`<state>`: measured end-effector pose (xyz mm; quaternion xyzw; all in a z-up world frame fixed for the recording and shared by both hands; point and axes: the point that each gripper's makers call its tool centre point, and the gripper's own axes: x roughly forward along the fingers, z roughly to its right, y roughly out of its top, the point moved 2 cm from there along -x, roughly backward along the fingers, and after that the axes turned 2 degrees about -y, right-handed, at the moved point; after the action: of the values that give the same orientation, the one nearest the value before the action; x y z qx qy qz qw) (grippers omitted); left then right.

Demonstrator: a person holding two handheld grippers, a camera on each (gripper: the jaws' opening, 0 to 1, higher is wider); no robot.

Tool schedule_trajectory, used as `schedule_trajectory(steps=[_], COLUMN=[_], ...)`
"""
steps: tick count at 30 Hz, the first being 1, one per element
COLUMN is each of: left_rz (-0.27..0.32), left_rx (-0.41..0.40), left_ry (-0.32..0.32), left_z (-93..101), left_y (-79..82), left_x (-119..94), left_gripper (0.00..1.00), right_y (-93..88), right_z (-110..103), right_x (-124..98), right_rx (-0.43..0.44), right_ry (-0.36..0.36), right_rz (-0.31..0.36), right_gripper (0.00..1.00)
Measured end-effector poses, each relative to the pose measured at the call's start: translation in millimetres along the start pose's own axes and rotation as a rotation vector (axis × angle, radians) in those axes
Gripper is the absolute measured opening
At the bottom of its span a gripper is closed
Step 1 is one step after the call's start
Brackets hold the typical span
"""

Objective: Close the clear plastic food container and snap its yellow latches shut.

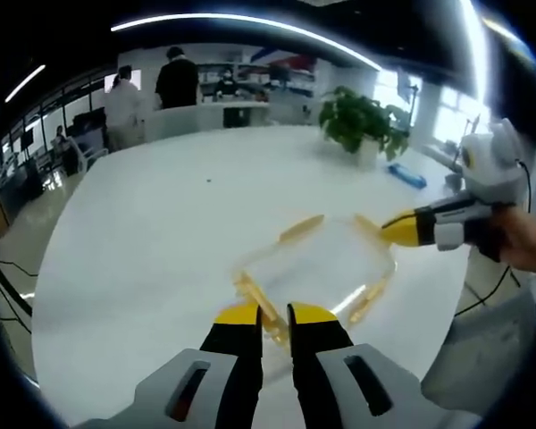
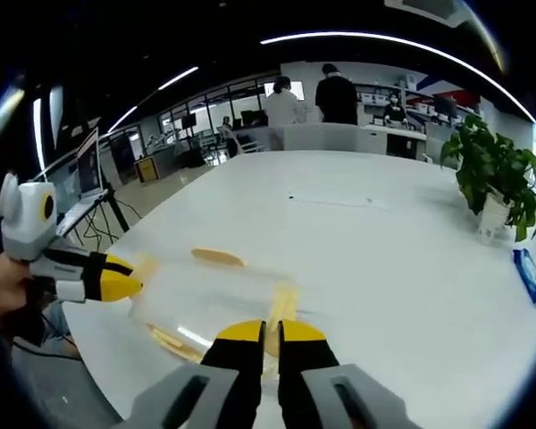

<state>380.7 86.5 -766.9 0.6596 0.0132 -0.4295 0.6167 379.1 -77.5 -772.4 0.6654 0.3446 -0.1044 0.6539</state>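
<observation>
A clear plastic container (image 1: 326,259) with its lid on lies on the white table (image 1: 161,232); yellow latches (image 1: 301,229) stick out from its sides. My left gripper (image 1: 275,315) is shut, its yellow tips at the near latch (image 1: 253,291). My right gripper (image 1: 389,230) comes in from the right, shut, its tip against the far-right latch. In the right gripper view the container (image 2: 214,295) lies just ahead of my right gripper (image 2: 272,332), whose tips meet a latch (image 2: 282,302). My left gripper (image 2: 129,284) touches the container's left end.
A potted plant (image 1: 362,121) (image 2: 496,170) and a blue object (image 1: 406,174) (image 2: 529,273) stand further along the table. People (image 1: 177,80) stand at a counter beyond it. A laptop on a stand (image 2: 87,165) is off the table's edge.
</observation>
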Motion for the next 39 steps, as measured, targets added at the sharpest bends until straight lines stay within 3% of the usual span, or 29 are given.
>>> schedule_trajectory(steps=[39], left_rz=[-0.028], left_rx=[0.012], left_ry=[-0.04], left_z=[12.5], left_y=[3.9], left_x=[19.7], left_gripper=[0.08], right_y=[-2.3], right_z=[25.0], right_x=[1.6], right_rx=[0.029], right_ry=[-0.02], right_rz=[-0.016], right_gripper=[0.0])
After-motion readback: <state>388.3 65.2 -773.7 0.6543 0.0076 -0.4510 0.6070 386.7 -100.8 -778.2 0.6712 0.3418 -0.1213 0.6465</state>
